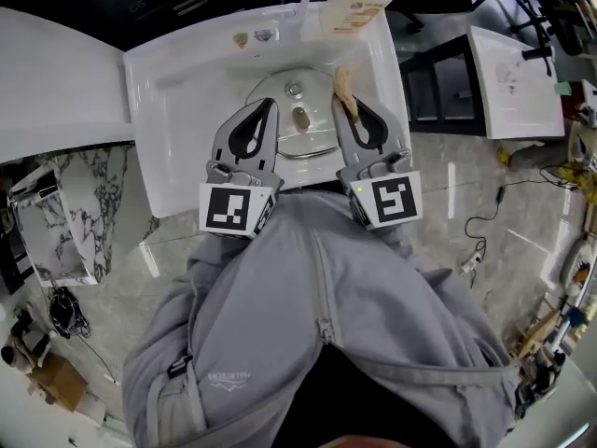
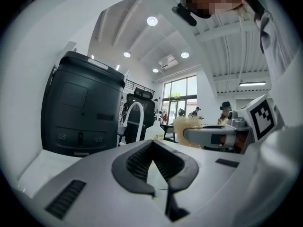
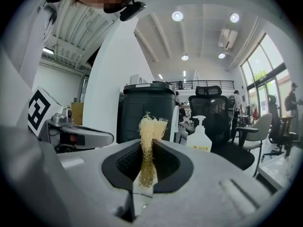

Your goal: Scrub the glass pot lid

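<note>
The left tongs [image 1: 268, 110] are squeezed tight together, and there is nothing between them. In the left gripper view their dark pads [image 2: 137, 162] meet at the tip with only air around them. The right tongs [image 1: 343, 103] are pinched on a yellow scratchy scrubber [image 1: 346, 86]. In the right gripper view the scrubber [image 3: 150, 141] stands straight up between the two pads, and its frizzy top sticks out above them.

Both tongs reach out side by side over a white sink [image 1: 177, 110]. The left one is over the left part of the bowl and the right one is over the right part. Each has a cube with black and white squares on it, close to the person's body, one on the left [image 1: 233, 208] and one on the right [image 1: 392, 202].

The glass pot lid [image 1: 315, 140] lies flat down in the bowl of the sink, between the two tongs. Its small brown knob [image 1: 300, 117] points up. I cannot tell if the tongs or the scrubber touch the lid.

A soap bottle [image 1: 359, 3] with a pump stands at the back edge of the sink. Two tiny things [image 1: 252, 36] sit on the back rim, too small to make out. The person wears grey clothes [image 1: 317, 315] and stands right in front of the sink. A big dark bin [image 3: 147, 110] stands behind the sink.
</note>
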